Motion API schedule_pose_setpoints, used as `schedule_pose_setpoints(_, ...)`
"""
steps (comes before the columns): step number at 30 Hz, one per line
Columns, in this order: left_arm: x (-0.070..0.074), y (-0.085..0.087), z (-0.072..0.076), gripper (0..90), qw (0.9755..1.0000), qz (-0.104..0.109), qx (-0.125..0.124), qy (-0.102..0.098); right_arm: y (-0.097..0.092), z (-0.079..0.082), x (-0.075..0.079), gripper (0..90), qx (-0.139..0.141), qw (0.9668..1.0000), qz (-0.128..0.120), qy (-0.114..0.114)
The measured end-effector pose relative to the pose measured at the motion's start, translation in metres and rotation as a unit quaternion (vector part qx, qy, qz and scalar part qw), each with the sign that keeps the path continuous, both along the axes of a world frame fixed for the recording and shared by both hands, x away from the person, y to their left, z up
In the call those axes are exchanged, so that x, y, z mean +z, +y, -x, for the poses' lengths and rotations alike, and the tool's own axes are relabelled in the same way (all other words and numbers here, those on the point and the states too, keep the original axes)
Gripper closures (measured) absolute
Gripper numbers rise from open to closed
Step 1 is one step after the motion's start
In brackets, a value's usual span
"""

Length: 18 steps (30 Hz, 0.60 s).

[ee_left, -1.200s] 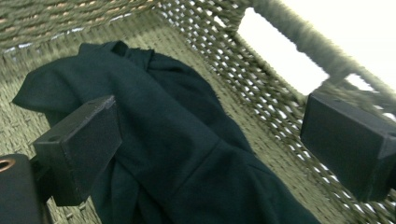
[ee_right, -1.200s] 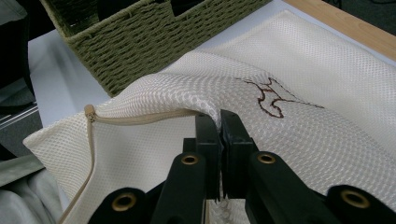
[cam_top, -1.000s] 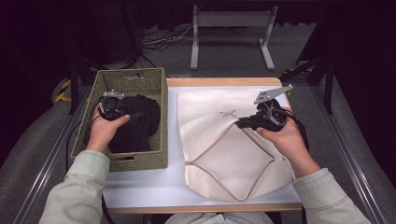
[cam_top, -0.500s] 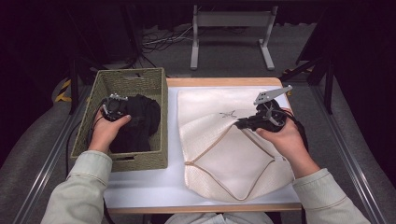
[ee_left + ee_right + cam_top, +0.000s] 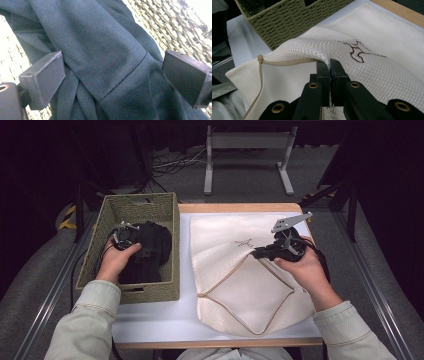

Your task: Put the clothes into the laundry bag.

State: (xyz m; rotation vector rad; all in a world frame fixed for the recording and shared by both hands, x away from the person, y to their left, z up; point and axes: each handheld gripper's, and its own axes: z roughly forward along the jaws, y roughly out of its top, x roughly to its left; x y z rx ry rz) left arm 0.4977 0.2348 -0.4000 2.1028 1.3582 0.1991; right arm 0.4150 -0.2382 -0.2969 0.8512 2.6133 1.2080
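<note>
On the white worktop (image 5: 150, 320) a woven basket (image 5: 165, 290) sits at the left and a cream mesh bag (image 5: 240, 290) lies flat at the right, the two just beside each other. The right claw (image 5: 256, 253) is clamped shut on the bag's edge beside its tan zipper (image 5: 225, 276); the right claw's own view shows the mesh (image 5: 367, 72) pinched between the two black jaws, with the right claw (image 5: 329, 65) holding that edge lifted off the layer below so the bag's mouth gapes toward the basket (image 5: 294, 27). A small brown embroidered mark (image 5: 358, 51) sits on the mesh just beyond the pinch, and the zipper (image 5: 287, 62) runs off from the jaws to a small pull at its end. The right hand (image 5: 305, 270) holds its claw low over the bag's upper part. The left hand (image 5: 115, 262) reaches into the basket, where a dark garment (image 5: 150, 247) lies bunched. In the left claw's own view the left claw (image 5: 113, 82) stands wide open, its two jaws set on either side of a fold of the dark cloth (image 5: 100, 50), with a stitched seam running between them; whether the pads touch the cloth cannot be told, and they do not press it. The basket's weave (image 5: 180, 27) shows behind the garment.
</note>
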Motion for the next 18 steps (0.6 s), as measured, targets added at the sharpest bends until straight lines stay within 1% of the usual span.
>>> schedule_pose_setpoints(2,-0.002,0.000,0.000,5.7,1.0000,0.000,-0.003,0.001,0.000,0.000,0.000,87.4,0.000,1.0000,0.000,0.000)
schedule_pose_setpoints(3,-0.004,-0.001,-0.001,5.6,1.0000,0.001,-0.003,-0.001,0.000,0.000,0.000,87.4,0.000,1.0000,0.000,0.000)
schedule_pose_setpoints(5,-0.006,-0.002,-0.001,4.5,0.9999,-0.002,-0.008,-0.007,0.000,0.000,-0.001,87.4,0.000,1.0000,0.000,0.000)
schedule_pose_setpoints(8,-0.010,-0.004,-0.002,4.4,1.0000,0.002,-0.003,-0.003,0.000,0.000,-0.001,87.4,-0.001,1.0000,0.000,0.001)
schedule_pose_setpoints(12,-0.014,-0.006,-0.003,1.9,0.9999,0.005,0.008,0.010,-0.002,0.000,-0.001,87.3,-0.001,1.0000,-0.002,0.001)
schedule_pose_setpoints(14,-0.018,-0.005,-0.003,3.4,0.9998,0.009,0.007,0.019,-0.002,0.000,-0.001,87.3,-0.001,1.0000,-0.002,0.002)
schedule_pose_setpoints(18,-0.020,-0.006,-0.003,3.3,0.9995,0.014,0.005,0.027,-0.003,0.000,-0.002,87.2,-0.002,1.0000,-0.003,0.002)
